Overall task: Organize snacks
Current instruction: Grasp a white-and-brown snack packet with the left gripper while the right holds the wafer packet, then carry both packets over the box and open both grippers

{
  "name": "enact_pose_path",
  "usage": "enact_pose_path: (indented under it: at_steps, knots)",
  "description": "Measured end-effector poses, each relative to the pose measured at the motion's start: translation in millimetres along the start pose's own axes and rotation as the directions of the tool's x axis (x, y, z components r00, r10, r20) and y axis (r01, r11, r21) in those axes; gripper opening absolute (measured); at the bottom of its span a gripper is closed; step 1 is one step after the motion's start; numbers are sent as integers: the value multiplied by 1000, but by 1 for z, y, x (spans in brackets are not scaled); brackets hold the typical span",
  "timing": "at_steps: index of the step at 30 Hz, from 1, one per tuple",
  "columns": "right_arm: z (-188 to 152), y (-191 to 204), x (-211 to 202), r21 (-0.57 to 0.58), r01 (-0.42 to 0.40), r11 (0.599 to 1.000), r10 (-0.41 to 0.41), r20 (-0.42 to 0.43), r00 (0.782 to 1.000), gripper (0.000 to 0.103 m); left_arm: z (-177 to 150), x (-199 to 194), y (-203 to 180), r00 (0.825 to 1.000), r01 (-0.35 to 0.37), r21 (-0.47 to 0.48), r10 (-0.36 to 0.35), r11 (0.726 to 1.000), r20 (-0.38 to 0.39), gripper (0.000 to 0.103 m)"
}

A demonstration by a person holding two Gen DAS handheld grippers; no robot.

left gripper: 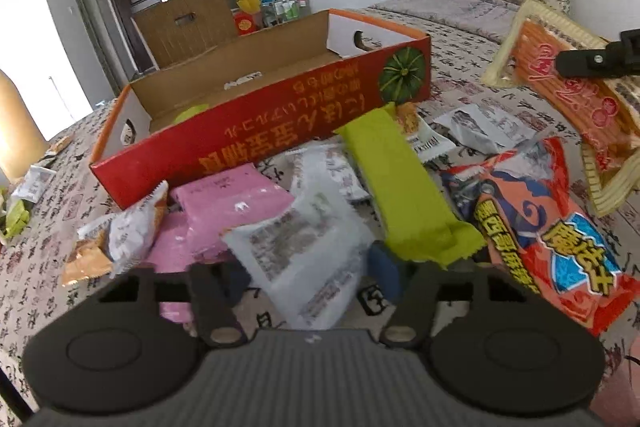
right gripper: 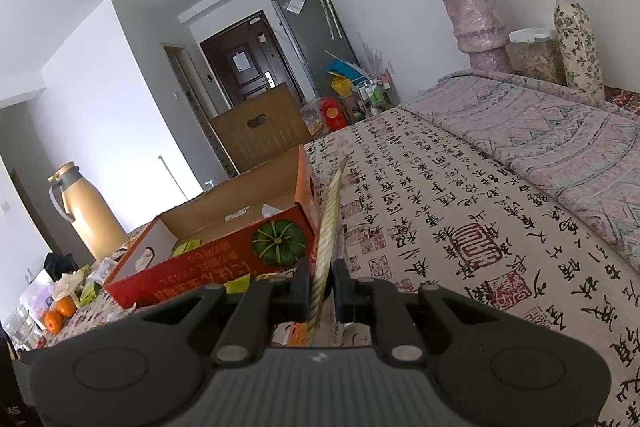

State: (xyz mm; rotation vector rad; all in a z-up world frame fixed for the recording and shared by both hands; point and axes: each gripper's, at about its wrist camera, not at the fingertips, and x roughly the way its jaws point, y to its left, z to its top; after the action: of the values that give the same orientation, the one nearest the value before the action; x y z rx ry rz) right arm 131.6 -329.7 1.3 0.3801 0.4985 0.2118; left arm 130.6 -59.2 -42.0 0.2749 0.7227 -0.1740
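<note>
A red cardboard box [left gripper: 280,123] with a pumpkin picture stands open on the table; it also shows in the right wrist view [right gripper: 224,251]. Loose snacks lie in front of it: a green bar [left gripper: 400,187], a clear-white packet [left gripper: 304,251], a pink packet [left gripper: 228,203], a red-orange bag [left gripper: 552,239]. My left gripper [left gripper: 316,275] is open just above the clear-white packet. My right gripper [right gripper: 322,287] is shut on the edge of an orange and cream snack pack [right gripper: 330,227], held in the air; the pack [left gripper: 560,99] and the gripper's tip [left gripper: 592,61] show at the right of the left wrist view.
A yellow thermos [right gripper: 88,215] and oranges [right gripper: 60,311] are at the far left. Two vases [right gripper: 480,23] with flowers and a jar [right gripper: 534,53] stand at the table's back right. A patterned cloth [right gripper: 460,211] covers the table.
</note>
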Motion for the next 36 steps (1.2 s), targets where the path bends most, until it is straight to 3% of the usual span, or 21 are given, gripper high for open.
enact_pose_path:
  at_steps: [3, 7, 21, 36]
  knots:
    - [0, 1, 0, -5, 2, 1000, -2, -2, 1000, 11, 0, -3, -2, 1000, 21, -1, -21, 1000, 8, 25]
    - [-1, 2, 0, -9, 3, 1000, -3, -5, 1000, 11, 0, -11, -1, 999, 44, -16, -43, 999, 31, 14]
    - [2, 9, -6, -35, -4, 999, 4, 9, 1000, 11, 5, -40, 11, 991, 61, -89, -50, 994, 124, 11]
    - [47, 56, 21, -128, -60, 990, 69, 66, 995, 11, 53, -48, 53, 971, 21, -218, 32, 976, 236, 11]
